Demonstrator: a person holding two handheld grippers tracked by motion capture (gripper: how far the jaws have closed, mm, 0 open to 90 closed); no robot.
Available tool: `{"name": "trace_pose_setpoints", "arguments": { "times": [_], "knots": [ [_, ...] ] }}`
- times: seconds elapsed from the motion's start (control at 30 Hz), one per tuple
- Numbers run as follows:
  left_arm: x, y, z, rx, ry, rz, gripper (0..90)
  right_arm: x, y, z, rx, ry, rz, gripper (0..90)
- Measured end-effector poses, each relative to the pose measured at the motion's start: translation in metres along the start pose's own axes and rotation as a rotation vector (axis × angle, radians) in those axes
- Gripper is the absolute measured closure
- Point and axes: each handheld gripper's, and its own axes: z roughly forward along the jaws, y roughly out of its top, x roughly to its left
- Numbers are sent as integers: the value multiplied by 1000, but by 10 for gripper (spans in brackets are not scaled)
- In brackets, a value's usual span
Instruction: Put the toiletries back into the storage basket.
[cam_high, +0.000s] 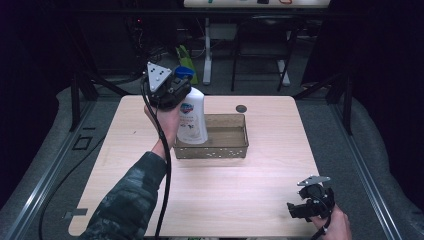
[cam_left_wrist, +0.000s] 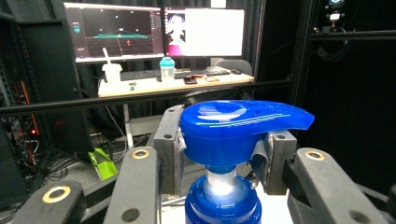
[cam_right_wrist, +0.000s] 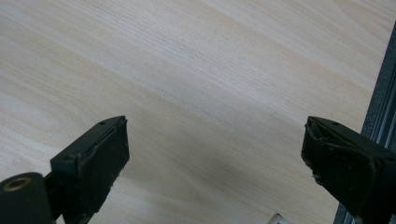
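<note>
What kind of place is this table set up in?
Probably a lab or recording workspace: two lit computer monitors on a cluttered pale desk, black curtains around the light wooden table, and hand-held grippers with cables.

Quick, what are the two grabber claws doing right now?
Left gripper: shut on the pump bottle, jaws pinching just under its blue pump head.
Right gripper: open, holding nothing, over the bare wooden table.

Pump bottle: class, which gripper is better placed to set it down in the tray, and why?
Left. The left gripper is already shut on the pump bottle at its neck, over the tray. The right gripper sits open near the table's front edge.
</note>
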Motion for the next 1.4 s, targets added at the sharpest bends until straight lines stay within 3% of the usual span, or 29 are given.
{"name": "trace_pose_setpoints", "arguments": {
  "times": [0.47,1.4],
  "knots": [
    [4,-20,7,28,17,-11,588,0,-1,-1,-3,-3,-10,69],
    [4,-51,-3,61,44,9,588,1,-1,-3,-16,-7,-11,71]
  ]
}}
